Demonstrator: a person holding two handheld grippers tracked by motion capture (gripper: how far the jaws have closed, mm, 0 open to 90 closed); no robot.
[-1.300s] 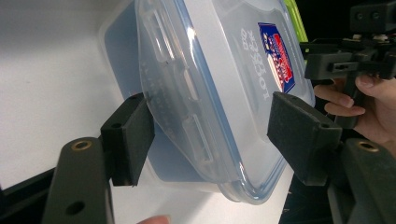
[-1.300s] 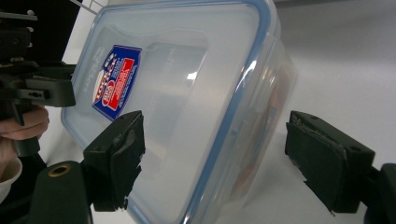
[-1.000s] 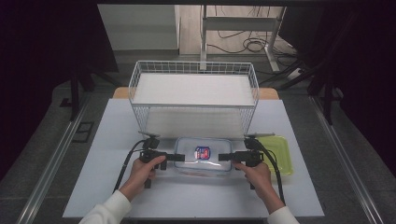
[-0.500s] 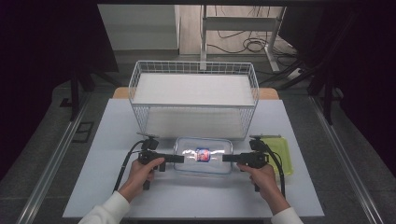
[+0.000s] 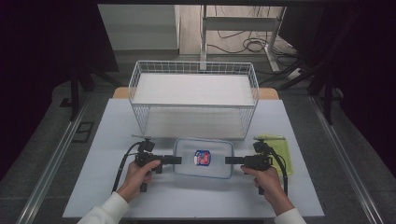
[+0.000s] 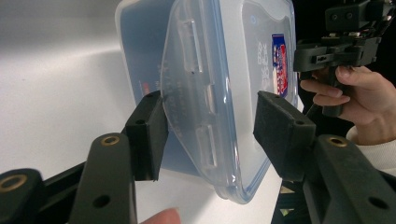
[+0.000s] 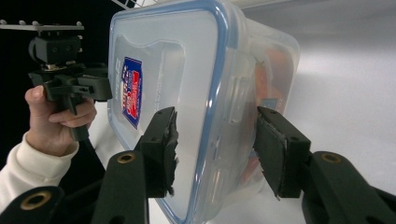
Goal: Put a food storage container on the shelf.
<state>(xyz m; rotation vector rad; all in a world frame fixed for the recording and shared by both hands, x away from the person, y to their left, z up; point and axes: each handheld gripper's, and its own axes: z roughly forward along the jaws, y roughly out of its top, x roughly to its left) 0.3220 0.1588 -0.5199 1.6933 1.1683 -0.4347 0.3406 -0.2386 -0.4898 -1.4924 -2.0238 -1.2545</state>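
I see the clear lidded container (image 5: 203, 157) flat on the tabletop (image 5: 112, 126) just in front of the wire basket (image 5: 194, 100), with my left gripper (image 5: 176, 160) at its left end and my right gripper (image 5: 229, 160) at its right end. Both sets of jaws stand apart, each straddling a lid latch at its end without clamping it. A green lid (image 5: 279, 151) lies just beyond my right hand (image 5: 266, 179), and bare tabletop lies open on the near side.
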